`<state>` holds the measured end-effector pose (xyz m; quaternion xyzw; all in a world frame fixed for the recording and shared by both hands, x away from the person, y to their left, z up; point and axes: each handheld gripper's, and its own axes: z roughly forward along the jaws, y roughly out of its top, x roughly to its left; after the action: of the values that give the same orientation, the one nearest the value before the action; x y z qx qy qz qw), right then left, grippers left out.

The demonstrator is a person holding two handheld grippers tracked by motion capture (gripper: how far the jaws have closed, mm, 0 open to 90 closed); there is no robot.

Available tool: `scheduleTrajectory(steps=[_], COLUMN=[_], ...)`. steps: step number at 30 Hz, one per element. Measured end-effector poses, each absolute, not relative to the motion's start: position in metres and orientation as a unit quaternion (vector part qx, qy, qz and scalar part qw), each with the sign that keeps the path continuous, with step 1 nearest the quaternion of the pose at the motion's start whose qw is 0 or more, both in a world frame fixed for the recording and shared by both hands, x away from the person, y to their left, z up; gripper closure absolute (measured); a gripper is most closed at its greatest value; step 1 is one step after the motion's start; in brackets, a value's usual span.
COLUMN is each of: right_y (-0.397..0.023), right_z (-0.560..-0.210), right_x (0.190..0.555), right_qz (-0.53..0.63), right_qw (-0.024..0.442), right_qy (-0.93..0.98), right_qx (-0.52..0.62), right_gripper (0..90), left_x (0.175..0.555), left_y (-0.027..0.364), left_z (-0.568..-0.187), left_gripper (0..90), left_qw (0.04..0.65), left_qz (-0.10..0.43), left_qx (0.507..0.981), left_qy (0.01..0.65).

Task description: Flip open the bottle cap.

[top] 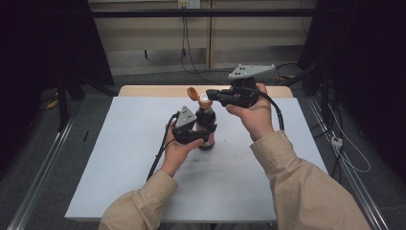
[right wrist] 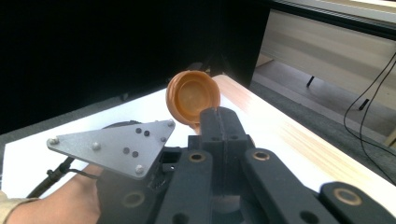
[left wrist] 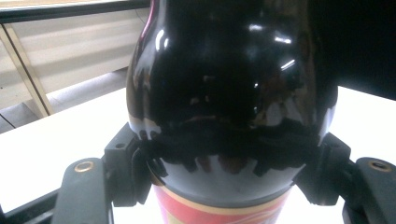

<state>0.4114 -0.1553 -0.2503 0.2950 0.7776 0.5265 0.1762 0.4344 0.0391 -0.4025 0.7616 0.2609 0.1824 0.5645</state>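
We see a dark bottle standing upright near the middle of the white table, a little toward the far side. It has a red label low on its body. Its orange flip cap is swung open and hangs to the left of the neck.

The left gripper comes in from the left and is clamped around the lower body of the bottle. In the left gripper view the two black jaws press on both sides of the bottle, just above the red label, and the glossy dark body rises above them.

The right gripper is held higher, at the top of the bottle, pointing left. In the right gripper view its jaws are clenched tight together with nothing between them, and their tip sits just beside the open orange cap, whose hollow inside faces the camera. Whether the tip touches the cap we cannot tell. The grey plate of the left gripper shows below it there.
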Motion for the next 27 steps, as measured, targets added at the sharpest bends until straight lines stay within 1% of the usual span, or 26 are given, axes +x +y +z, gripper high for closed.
scheduleTrajectory(steps=[2,3,11,12,13,16,17,19,24,27], right_y=[-0.156,-0.157,-0.159,-0.159,-0.159,-0.159,-0.160,-0.160,-0.160,-0.160], right_z=[-0.250,-0.250,-0.255,-0.256,-0.256,-0.258,-0.258,-0.259,-0.260,-0.261], right_x=[0.412,0.412,0.411,0.411,0.411,0.411,0.411,0.410,0.409,0.409], right_qz=[0.529,0.530,0.544,0.543,0.543,0.540,0.539,0.543,0.536,0.535], right_qw=[0.175,0.174,0.163,0.164,0.164,0.166,0.170,0.167,0.175,0.177], right_qy=[0.776,0.776,0.765,0.766,0.765,0.763,0.760,0.757,0.755,0.750], right_qx=[0.296,0.296,0.302,0.303,0.305,0.313,0.321,0.323,0.335,0.347], right_gripper=[90.0,90.0,89.6,87.4,81.9,73.7,69.4,69.1,53.9,47.3], left_x=[0.434,0.433,0.433,0.433,0.433,0.433,0.433,0.433,0.434,0.435], left_y=[0.039,0.038,0.038,0.038,0.039,0.039,0.039,0.039,0.040,0.042], left_z=[-0.403,-0.404,-0.404,-0.404,-0.404,-0.404,-0.404,-0.404,-0.405,-0.405], left_gripper=[29.8,29.8,29.5,29.4,29.3,29.2,29.2,28.9,26.7,23.2], left_qw=[0.566,0.567,0.571,0.571,0.571,0.570,0.570,0.570,0.571,0.566], left_qz=[0.182,0.192,0.189,0.189,0.189,0.189,0.189,0.187,0.172,0.171], left_qx=[0.760,0.756,0.753,0.753,0.754,0.755,0.754,0.754,0.752,0.755], left_qy=[0.261,0.267,0.267,0.266,0.265,0.265,0.265,0.268,0.282,0.284])
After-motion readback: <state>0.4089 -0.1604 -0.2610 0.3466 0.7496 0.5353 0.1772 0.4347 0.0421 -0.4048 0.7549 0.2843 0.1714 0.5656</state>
